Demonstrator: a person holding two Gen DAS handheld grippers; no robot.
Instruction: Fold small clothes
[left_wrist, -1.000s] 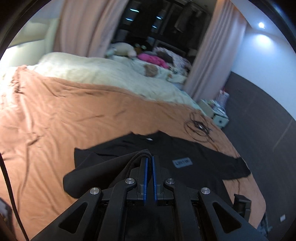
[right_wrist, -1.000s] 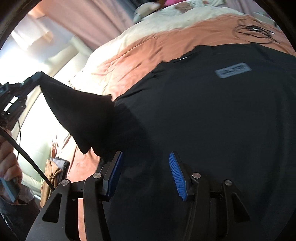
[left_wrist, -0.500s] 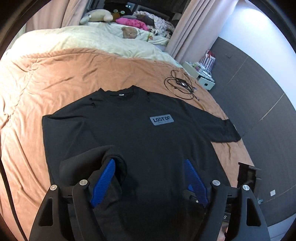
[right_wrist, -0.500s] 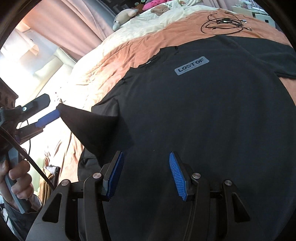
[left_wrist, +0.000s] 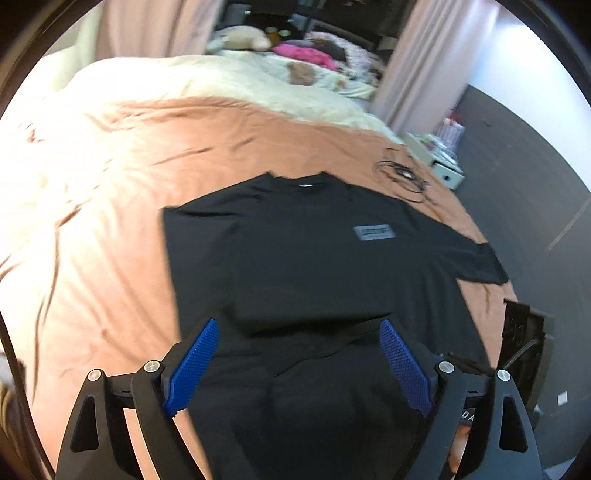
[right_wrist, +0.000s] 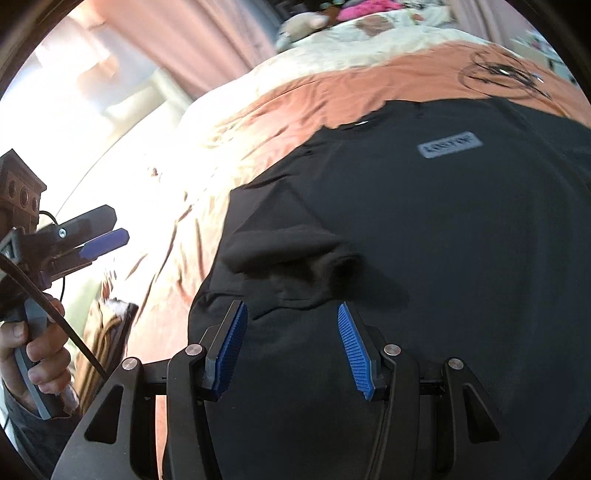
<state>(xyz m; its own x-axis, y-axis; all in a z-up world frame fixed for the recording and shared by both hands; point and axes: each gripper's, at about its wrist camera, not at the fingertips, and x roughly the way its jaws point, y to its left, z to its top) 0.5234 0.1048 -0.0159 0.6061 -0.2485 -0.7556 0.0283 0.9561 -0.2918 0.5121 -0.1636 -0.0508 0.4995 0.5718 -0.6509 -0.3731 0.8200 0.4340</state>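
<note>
Left gripper (left_wrist: 297, 363) jaws opening, nothing clamped; black T-shirt (left_wrist: 314, 266) lies just beyond and under fingers. Right gripper (right_wrist: 291, 343) fingers apart, empty, hovering over shirt hem area. Folded-in sleeve (right_wrist: 288, 254) bunched just ahead of right fingers. Far sleeve (left_wrist: 476, 258) not yet folded. Beyond: orange blanket (left_wrist: 110, 184), cable coil (left_wrist: 402, 177). Judgement: first fold done, rest remains.

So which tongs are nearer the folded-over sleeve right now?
Right. The right tongs hover open just short of the folded-over sleeve, over the black t-shirt. The left tongs, opening and empty, are off to its side over the orange blanket.
</note>
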